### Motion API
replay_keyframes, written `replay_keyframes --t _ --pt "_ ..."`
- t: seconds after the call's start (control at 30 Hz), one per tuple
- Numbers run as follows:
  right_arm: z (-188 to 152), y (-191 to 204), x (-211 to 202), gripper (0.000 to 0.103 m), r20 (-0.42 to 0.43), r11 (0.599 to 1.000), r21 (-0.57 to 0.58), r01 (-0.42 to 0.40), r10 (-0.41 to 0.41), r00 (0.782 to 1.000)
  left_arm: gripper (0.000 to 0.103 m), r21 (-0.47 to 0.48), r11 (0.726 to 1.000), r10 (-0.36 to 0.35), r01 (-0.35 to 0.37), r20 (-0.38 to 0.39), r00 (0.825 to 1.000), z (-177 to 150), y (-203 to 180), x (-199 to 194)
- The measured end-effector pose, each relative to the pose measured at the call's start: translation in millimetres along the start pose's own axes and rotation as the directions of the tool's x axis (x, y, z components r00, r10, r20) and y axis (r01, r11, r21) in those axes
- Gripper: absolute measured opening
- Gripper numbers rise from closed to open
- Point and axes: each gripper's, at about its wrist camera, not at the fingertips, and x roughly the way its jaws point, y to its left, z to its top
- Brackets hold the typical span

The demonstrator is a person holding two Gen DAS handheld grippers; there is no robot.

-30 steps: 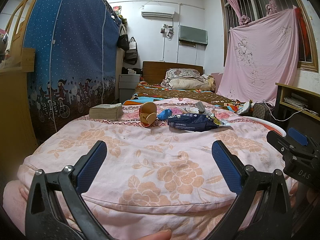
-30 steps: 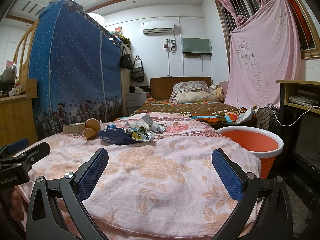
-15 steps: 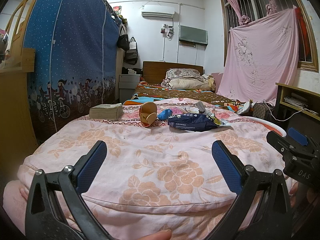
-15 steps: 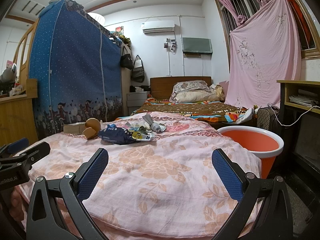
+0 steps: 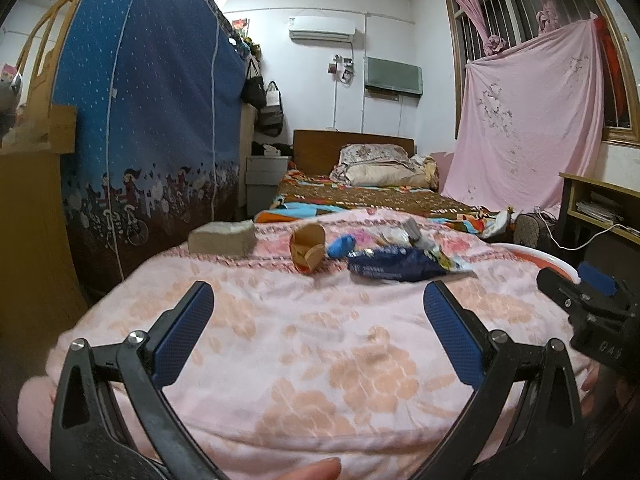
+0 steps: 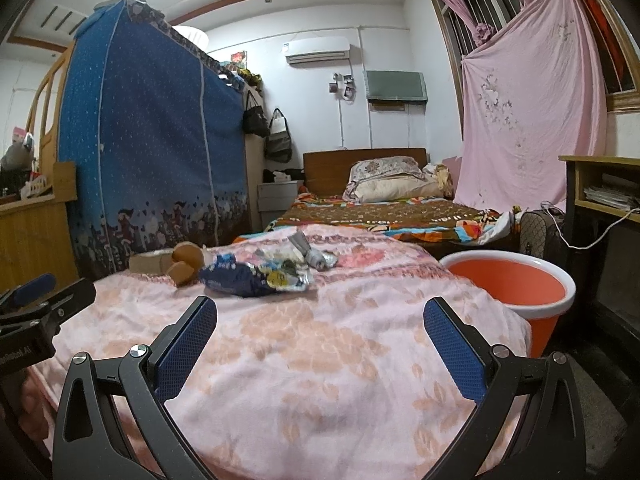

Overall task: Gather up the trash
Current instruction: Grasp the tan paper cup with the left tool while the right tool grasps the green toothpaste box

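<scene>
Pink fleece with a pale orange flower print covers the bed (image 5: pixel 320 344) over which both tools are held, in a bedroom with a blue zip-up cloth wardrobe (image 5: pixel 152 120) on the left, a second bed (image 6: pixel 380 208) behind, and a pink sheet (image 6: pixel 528 120) hung over the window. The trash is gathered at the far end of the blanket: a dark blue crinkled snack bag (image 5: pixel 396 266), a brown paper cup (image 5: pixel 307 248) lying on its side, a small blue scrap (image 5: pixel 340 245) and some silvery wrappers (image 6: pixel 316 258) whose details cannot be made out. A thick tan book (image 5: pixel 222 237) lies left of the cup. An orange basin with a white rim (image 6: pixel 508 286) stands on the floor just beside the bed's right edge; from the left wrist only a sliver of its rim is seen. The left gripper (image 5: pixel 318 308) and the right gripper (image 6: pixel 320 312) are both spread wide with nothing between their blue textured pads. Each tool is seen only partly in the other's view.
</scene>
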Motion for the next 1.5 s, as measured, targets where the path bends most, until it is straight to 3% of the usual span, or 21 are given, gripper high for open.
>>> replay_keyframes --t 0.5,0.73,0.9,1.0,1.07,1.2,1.27,1.5 --pt "61 7 41 0.103 0.080 0.996 -0.079 -0.034 0.040 0.996 0.092 0.008 0.999 0.042 -0.043 0.100 0.994 56 26 40" --pt "78 5 83 0.103 -0.002 0.994 -0.103 -0.041 0.041 0.999 0.092 0.020 0.999 0.041 -0.044 0.123 0.992 74 28 68" --pt "81 6 119 0.100 -0.129 0.993 -0.100 -0.065 0.052 0.990 0.091 0.004 1.000 0.026 -0.026 0.031 0.999 78 32 100" --pt "78 10 136 0.083 -0.204 0.991 -0.103 -0.081 0.059 0.977 0.089 -0.016 1.000 0.014 -0.015 -0.049 0.999 76 35 120" --pt "73 12 147 0.079 -0.266 0.989 -0.101 -0.107 0.077 0.961 0.085 -0.031 1.000 -0.008 0.004 -0.109 0.994 71 35 132" --pt "63 14 161 0.072 -0.358 0.985 -0.090 -0.148 0.106 0.928 0.069 -0.061 0.997 -0.058 0.045 -0.231 0.971 62 36 156" --pt "58 17 167 0.061 -0.397 0.983 -0.092 -0.162 0.113 0.911 0.064 -0.076 0.995 -0.081 0.062 -0.278 0.957 59 36 165" --pt "42 29 184 0.054 -0.498 0.971 -0.107 -0.215 0.135 0.857 0.058 -0.133 0.986 -0.147 0.101 -0.400 0.905 50 35 192"
